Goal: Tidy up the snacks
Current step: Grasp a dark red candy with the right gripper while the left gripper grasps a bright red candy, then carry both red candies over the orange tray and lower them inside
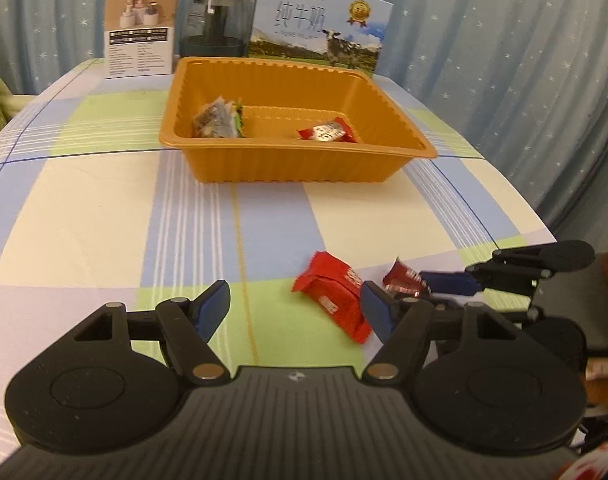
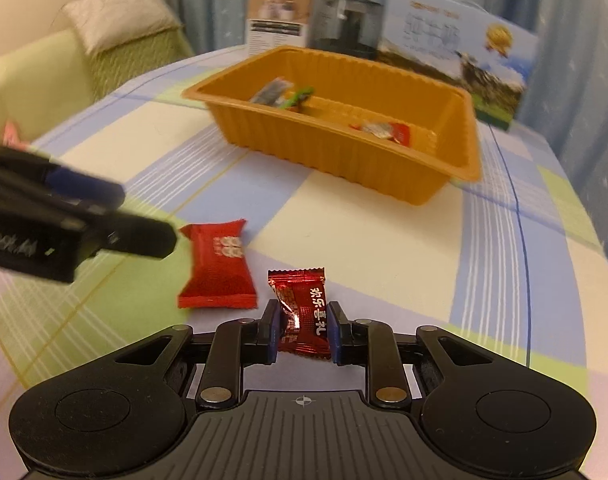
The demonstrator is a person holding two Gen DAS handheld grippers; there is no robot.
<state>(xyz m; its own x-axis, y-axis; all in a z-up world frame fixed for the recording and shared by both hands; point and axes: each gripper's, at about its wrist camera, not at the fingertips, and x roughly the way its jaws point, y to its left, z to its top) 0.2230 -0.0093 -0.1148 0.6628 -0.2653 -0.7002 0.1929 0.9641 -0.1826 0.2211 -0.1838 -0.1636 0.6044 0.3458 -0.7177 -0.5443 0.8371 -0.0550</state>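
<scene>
An orange tray (image 1: 296, 166) (image 2: 343, 156) stands mid-table with a grey-green snack pack (image 1: 220, 120) (image 2: 282, 94) and a red-silver candy (image 1: 325, 131) (image 2: 383, 130) inside. A bright red snack packet (image 1: 333, 294) (image 2: 218, 268) lies on the cloth. My left gripper (image 1: 296, 308) is open, its right finger beside that packet. My right gripper (image 2: 304, 334) is shut on a dark red candy (image 2: 302, 312) (image 1: 399, 276) and shows in the left wrist view (image 1: 443, 282).
A white product box (image 1: 142, 28), a dark glass jar (image 1: 216, 18) and a blue milk carton (image 1: 319, 24) stand behind the tray. A checked cloth (image 1: 104, 220) covers the table. A green sofa with a cushion (image 2: 116, 12) is at the left.
</scene>
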